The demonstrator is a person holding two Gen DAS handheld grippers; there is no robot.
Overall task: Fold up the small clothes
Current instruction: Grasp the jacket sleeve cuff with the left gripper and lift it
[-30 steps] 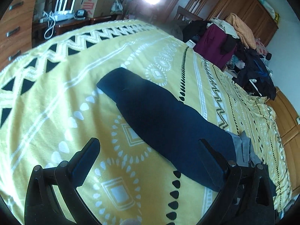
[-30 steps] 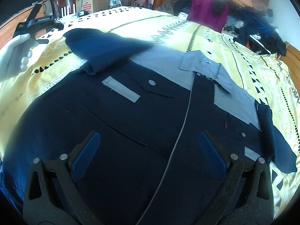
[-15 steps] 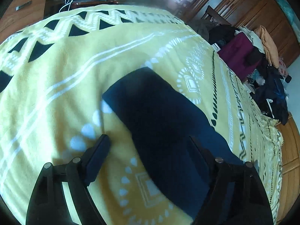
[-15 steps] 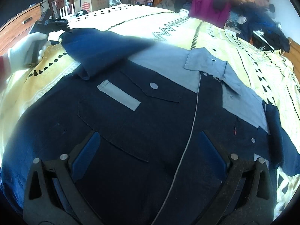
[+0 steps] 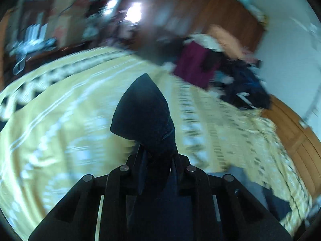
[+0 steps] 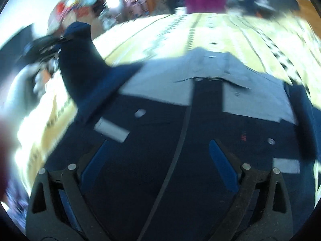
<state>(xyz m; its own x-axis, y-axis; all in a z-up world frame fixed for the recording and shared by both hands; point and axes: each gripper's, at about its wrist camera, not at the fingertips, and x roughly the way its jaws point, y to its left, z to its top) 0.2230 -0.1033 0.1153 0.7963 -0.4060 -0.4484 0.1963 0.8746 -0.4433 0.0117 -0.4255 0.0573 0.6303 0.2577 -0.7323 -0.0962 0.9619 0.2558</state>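
The left gripper (image 5: 155, 158) is clamped on the navy sleeve (image 6: 80, 64), holding it raised above the yellow bedspread (image 5: 60, 120). To its right, the shirt (image 6: 160, 130) lies flat, and the right gripper (image 6: 158, 156) hovers over it, its 2 fingers spread wide, gripping nothing.

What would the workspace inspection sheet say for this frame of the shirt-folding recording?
Surface: yellow patterned bedspread, motion-blurred.
Job's things: navy and grey shirt lying front up; its navy sleeve lifted off the bed.
Clutter: heap of clothes at the far side of the bed.
Grippers: left hand-held gripper shut on the sleeve; right hand-held gripper open above the shirt front.
Cables: nothing seen clearly, too blurred.
Surroundings: wooden wardrobe, cardboard boxes.
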